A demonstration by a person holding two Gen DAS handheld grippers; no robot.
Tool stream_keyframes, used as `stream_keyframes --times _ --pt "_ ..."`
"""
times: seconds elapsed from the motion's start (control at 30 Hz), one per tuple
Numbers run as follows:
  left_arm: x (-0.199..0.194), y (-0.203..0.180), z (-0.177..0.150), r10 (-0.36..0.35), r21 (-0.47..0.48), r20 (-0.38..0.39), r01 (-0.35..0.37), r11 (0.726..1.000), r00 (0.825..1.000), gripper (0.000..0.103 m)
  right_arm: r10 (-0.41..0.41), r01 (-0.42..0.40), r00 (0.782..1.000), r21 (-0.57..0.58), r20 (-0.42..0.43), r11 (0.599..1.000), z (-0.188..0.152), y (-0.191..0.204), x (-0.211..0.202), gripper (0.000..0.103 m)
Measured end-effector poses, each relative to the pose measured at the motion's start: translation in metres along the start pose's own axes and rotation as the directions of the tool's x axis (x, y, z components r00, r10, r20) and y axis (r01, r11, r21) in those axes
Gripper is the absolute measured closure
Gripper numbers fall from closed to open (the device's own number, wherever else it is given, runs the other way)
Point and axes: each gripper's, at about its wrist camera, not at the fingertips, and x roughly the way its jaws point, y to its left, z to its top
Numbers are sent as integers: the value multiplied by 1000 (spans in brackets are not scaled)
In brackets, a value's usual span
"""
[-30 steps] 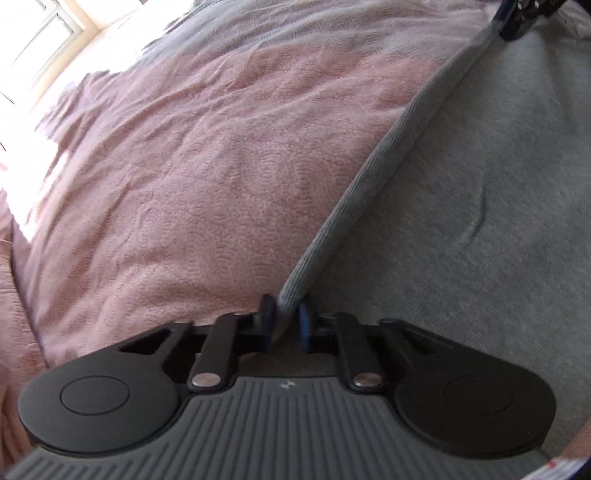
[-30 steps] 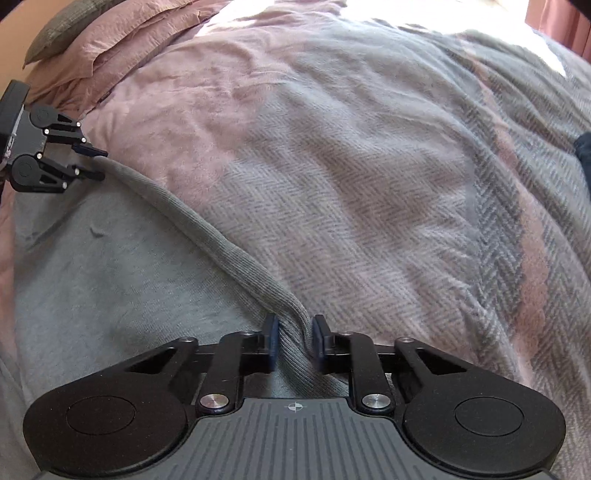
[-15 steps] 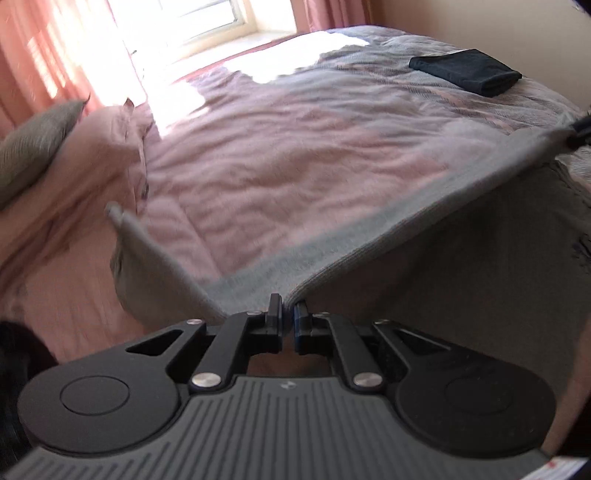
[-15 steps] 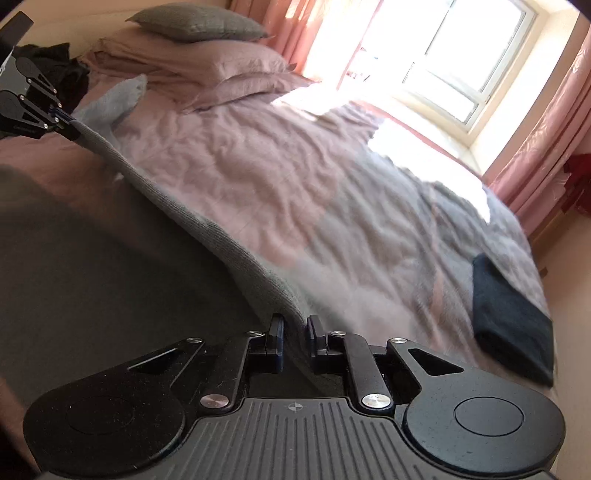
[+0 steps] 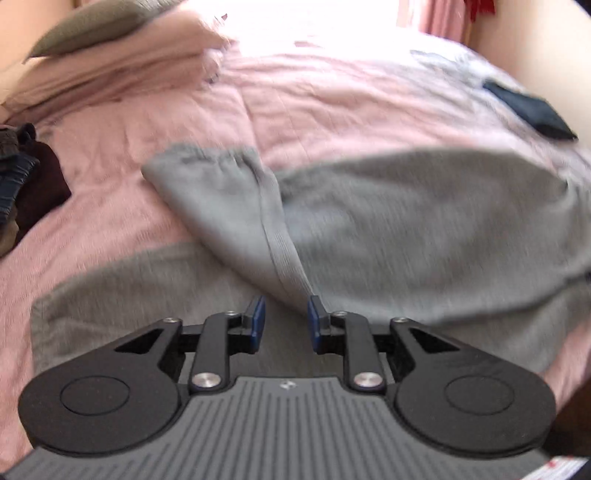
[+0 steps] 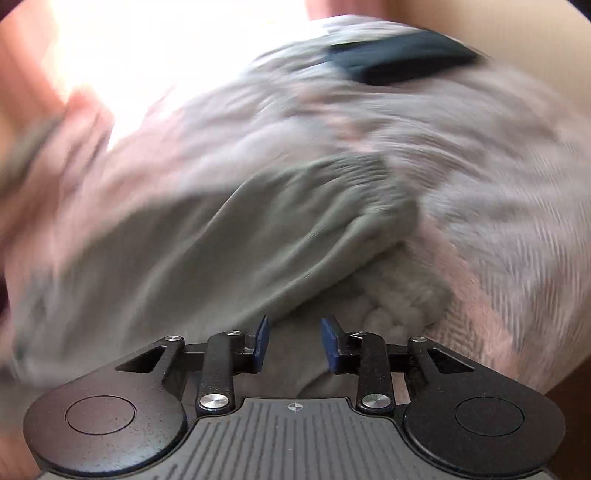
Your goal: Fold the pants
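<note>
Heavily smeared by motion in the right wrist view; sharper in the left. Grey sweatpants [image 5: 406, 221] lying across a pink bedspread [image 5: 332, 103], one ribbed edge folded back toward the left gripper [image 5: 283, 320]. Jaws there just opened, pads apart, fabric edge beside the right pad, not pinched. Right gripper [image 6: 295, 343] likewise just opened, jaws apart over bunched cloth. Grey pillow [image 5: 92, 26] upper left, dark folded garment [image 5: 532, 110] far right, dark clothes pile [image 5: 22, 184] cut off at left.
</note>
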Motion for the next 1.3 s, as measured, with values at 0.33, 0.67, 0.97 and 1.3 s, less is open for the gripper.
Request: stream_keyframes --times 0.33,0.67,0.97,1.3 --pt "28 5 -2 15 -68 161 -4 998 987 75 225 -292 950 355 219 888 10 -84 33 60" --pt "45 -20 43 71 -8 130 -71 997 989 56 192 -274 950 363 245 890 6 -78 22 58" --pt "142 -52 65 303 275 9 -293 916 953 86 139 -227 961 391 241 892 7 -73 22 55" --pt "-30 104 -32 252 -592 280 -40 805 926 98 104 -190 954 303 280 934 6 -62 2 103"
